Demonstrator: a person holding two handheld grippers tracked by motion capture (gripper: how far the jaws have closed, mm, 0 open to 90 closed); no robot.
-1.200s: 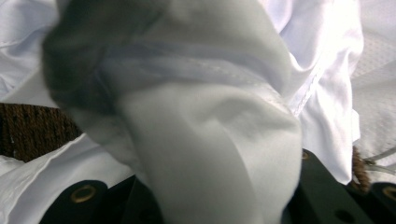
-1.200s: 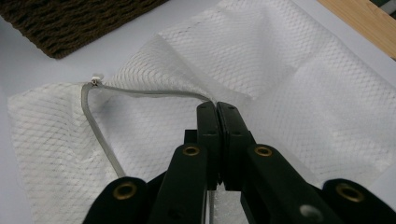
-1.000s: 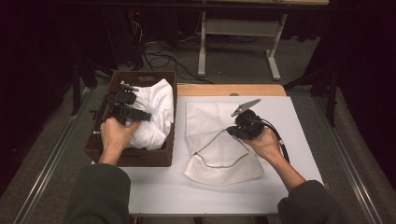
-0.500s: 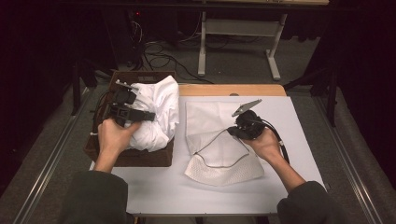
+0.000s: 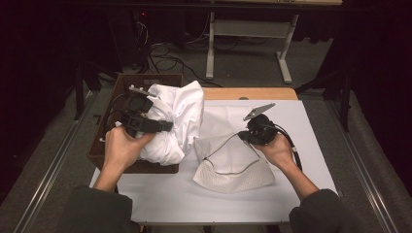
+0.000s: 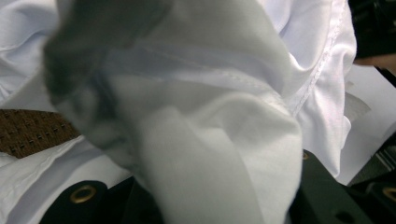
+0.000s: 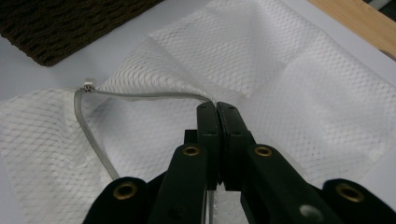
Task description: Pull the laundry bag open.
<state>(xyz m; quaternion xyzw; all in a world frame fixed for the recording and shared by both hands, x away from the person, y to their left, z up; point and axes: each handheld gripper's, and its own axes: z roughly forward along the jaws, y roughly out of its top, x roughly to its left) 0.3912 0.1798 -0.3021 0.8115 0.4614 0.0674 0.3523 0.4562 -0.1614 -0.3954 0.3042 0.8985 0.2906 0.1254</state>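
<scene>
A white garment bulges out of the brown woven basket at the left. My left gripper is shut on a bunched fold of it and holds it above the basket. In the left gripper view the garment drapes over both jaws. A white mesh bag lies flat on the white table sheet. My right gripper is shut on the bag's edge beside its grey zipper. The jaws of my right gripper meet tightly over the mesh.
The basket's weave shows behind the garment, and its corner lies beyond the bag. A strip of bare wooden tabletop runs along the far edge. A white stand and cables sit on the floor behind.
My left gripper has risen and moved right with the garment, drawing it out of the basket toward the mesh bag. The right gripper and the bag have kept still.
</scene>
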